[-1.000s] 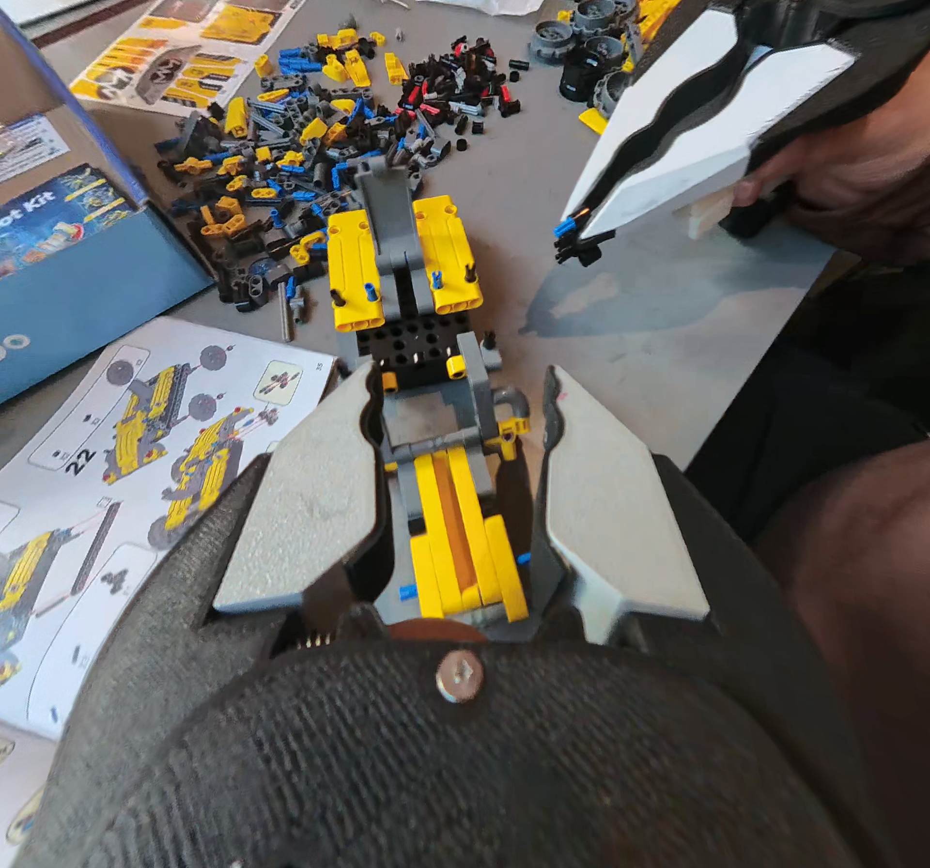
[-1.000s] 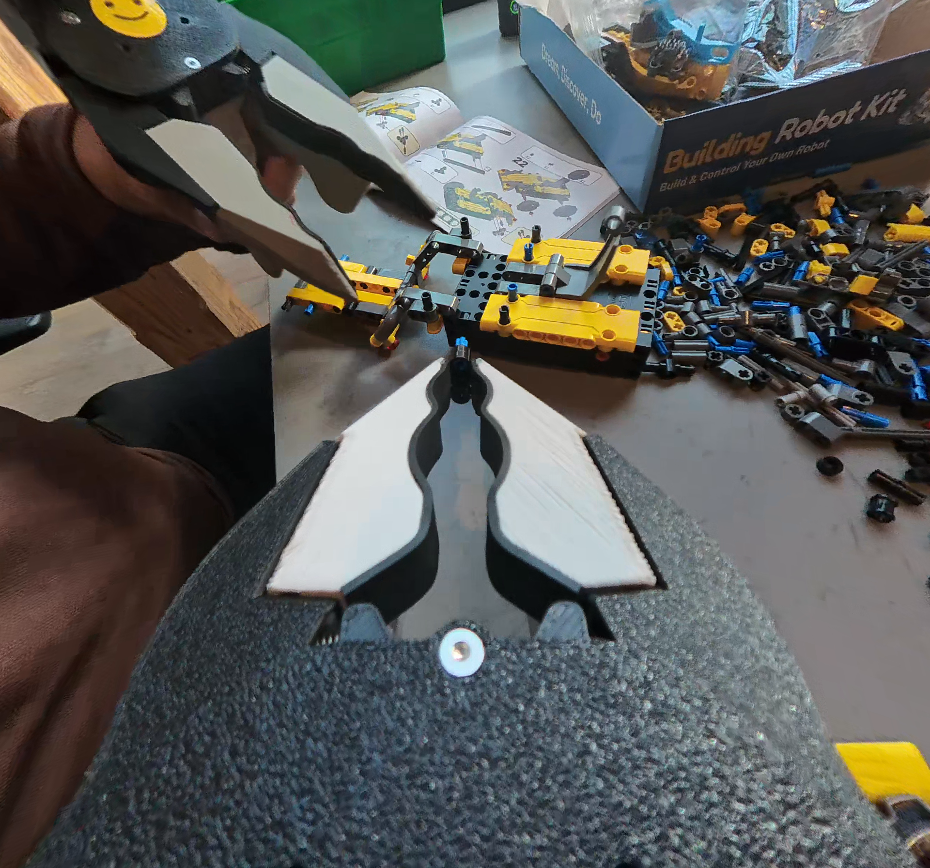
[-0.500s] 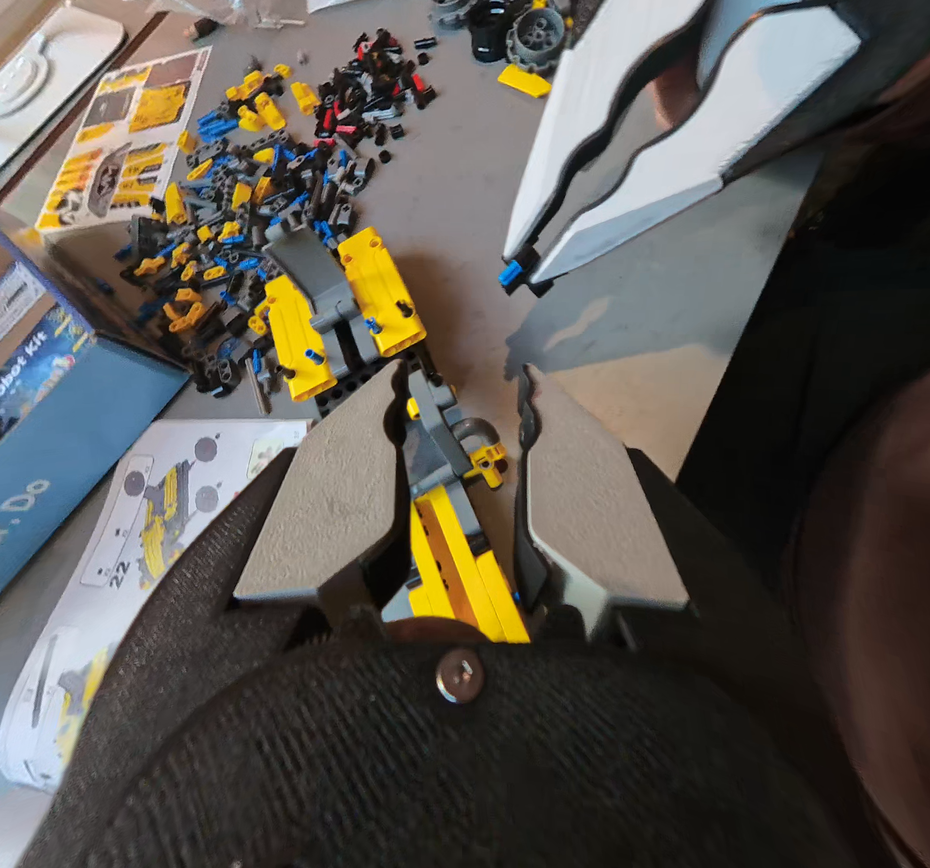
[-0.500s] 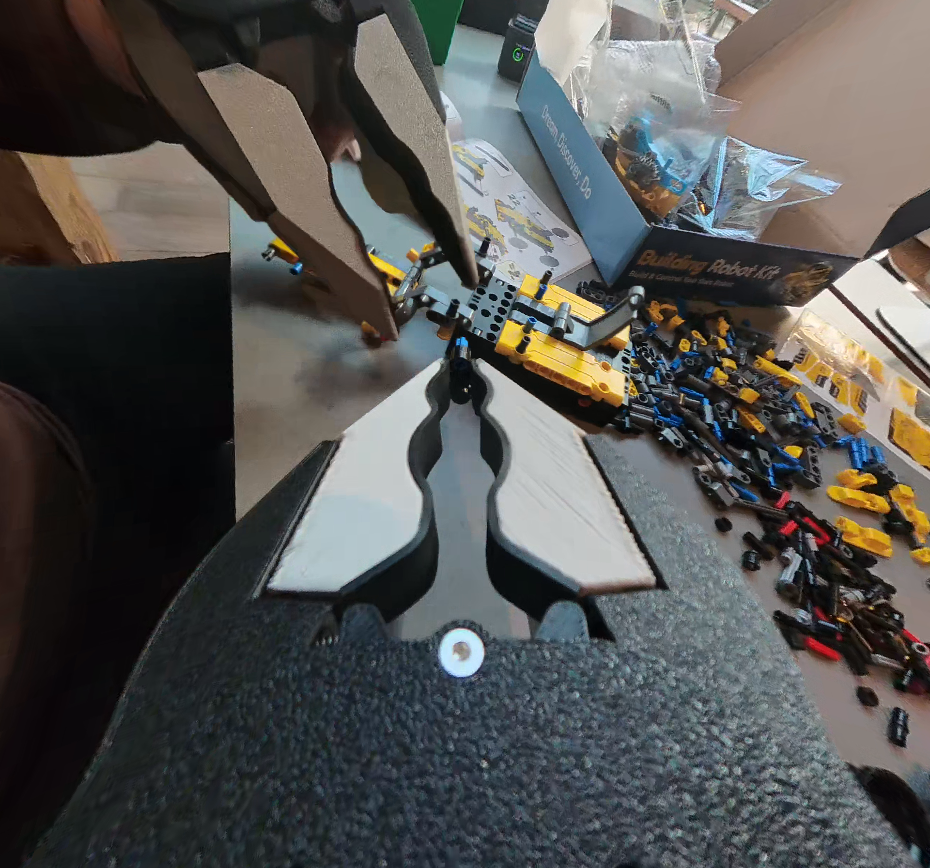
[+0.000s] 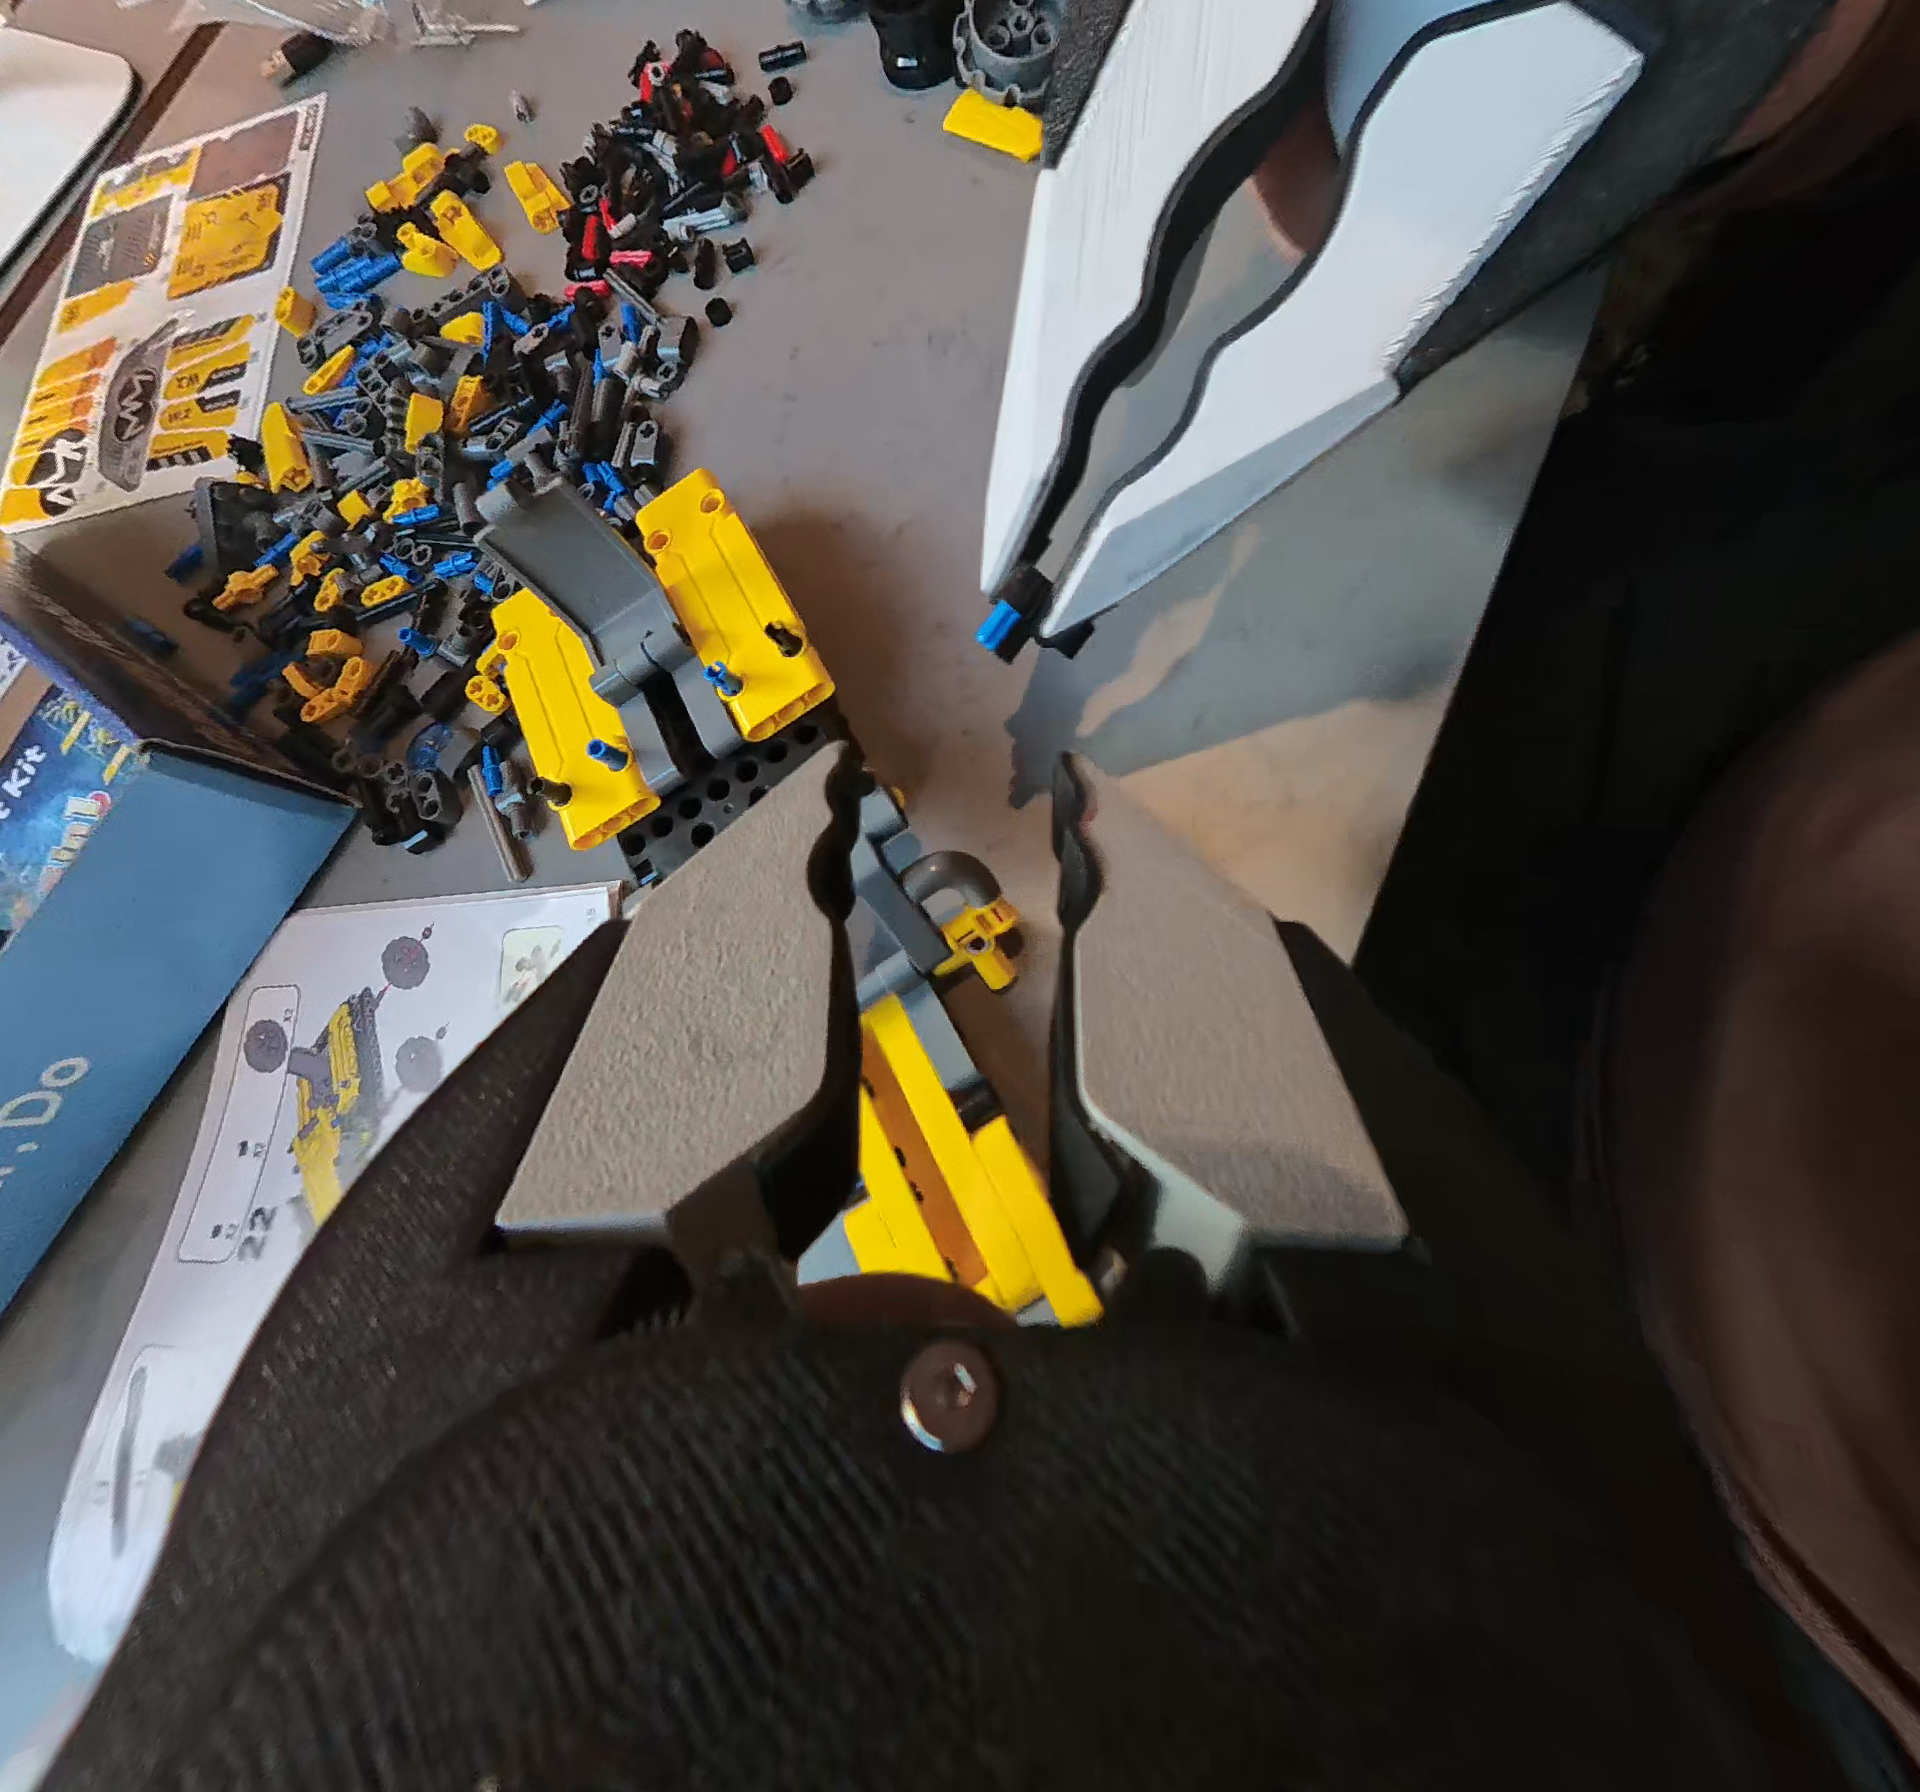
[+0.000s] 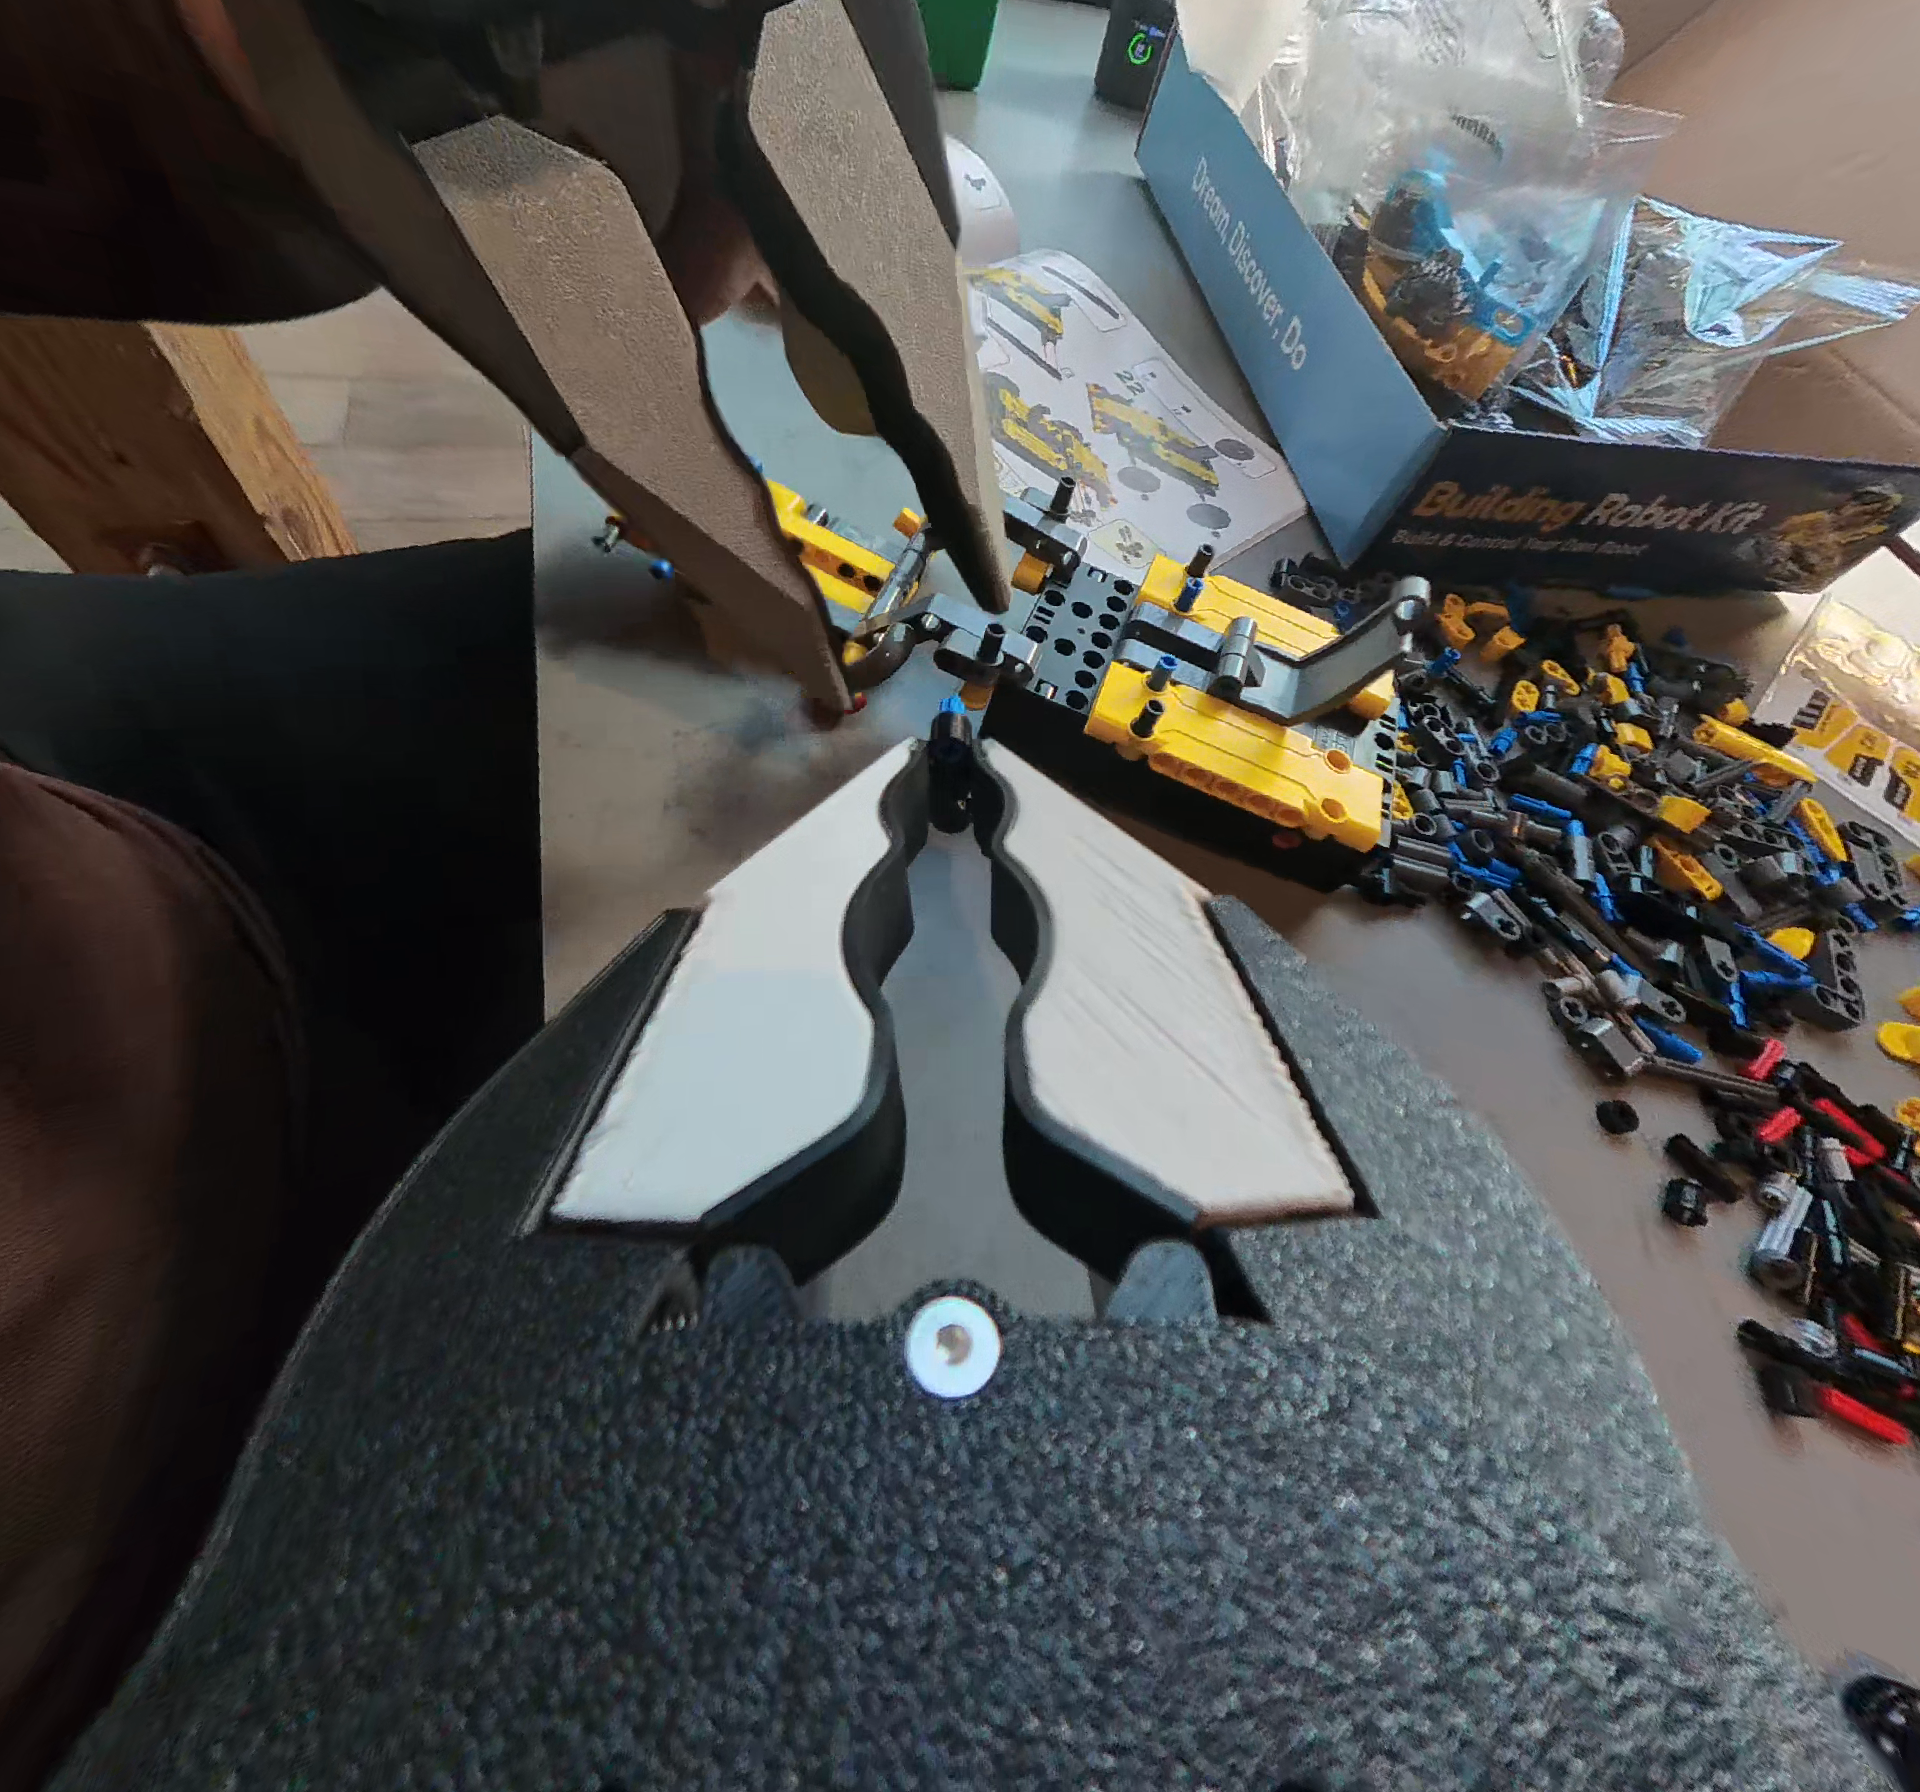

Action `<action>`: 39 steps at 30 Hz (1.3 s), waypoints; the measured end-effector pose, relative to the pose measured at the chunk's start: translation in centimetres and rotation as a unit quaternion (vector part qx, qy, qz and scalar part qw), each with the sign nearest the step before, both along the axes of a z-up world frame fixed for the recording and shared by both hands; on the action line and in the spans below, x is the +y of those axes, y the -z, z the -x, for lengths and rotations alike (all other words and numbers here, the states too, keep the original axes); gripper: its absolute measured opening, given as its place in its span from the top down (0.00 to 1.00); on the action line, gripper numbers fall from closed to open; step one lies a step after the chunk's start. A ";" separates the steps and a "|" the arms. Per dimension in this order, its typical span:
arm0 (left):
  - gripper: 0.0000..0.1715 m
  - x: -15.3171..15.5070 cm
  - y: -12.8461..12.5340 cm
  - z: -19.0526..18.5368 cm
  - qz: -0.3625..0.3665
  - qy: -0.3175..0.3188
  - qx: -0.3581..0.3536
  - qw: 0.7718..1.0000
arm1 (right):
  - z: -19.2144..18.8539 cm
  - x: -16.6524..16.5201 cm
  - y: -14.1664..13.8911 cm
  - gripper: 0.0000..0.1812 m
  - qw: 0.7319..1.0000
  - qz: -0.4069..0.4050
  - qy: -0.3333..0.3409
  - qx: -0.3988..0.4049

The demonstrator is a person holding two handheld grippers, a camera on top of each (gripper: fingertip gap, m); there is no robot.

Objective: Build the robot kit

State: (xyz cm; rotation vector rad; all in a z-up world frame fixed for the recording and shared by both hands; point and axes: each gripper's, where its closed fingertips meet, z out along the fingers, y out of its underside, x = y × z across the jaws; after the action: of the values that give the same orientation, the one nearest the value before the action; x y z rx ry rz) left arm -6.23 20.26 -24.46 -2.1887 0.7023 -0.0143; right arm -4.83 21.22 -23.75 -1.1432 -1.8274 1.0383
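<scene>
The right gripper [image 6: 951,776], jaws pinched on a small pin [image 6: 949,740], hovers just beside the model [image 6: 1174,693]; the left gripper [image 5: 951,776], jaws wide, straddles the model's near end.

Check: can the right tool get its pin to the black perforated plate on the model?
Probably yes: right tool, shut on the blue-tipped pin, sits just short of the plate; left tool crowds that end.
</scene>
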 end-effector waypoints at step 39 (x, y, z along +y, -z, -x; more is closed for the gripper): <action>0.85 1.0 -2.4 -2.3 -0.266 0.009 0.264 0.927 | -0.5 -1.1 -2.5 0.98 0.994 0.111 0.012 0.023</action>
State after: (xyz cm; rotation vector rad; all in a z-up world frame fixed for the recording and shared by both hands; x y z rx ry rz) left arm -3.96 21.21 -22.09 -1.6563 0.8959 0.7018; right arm -4.30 20.09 -21.28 -1.2554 -1.6899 1.2672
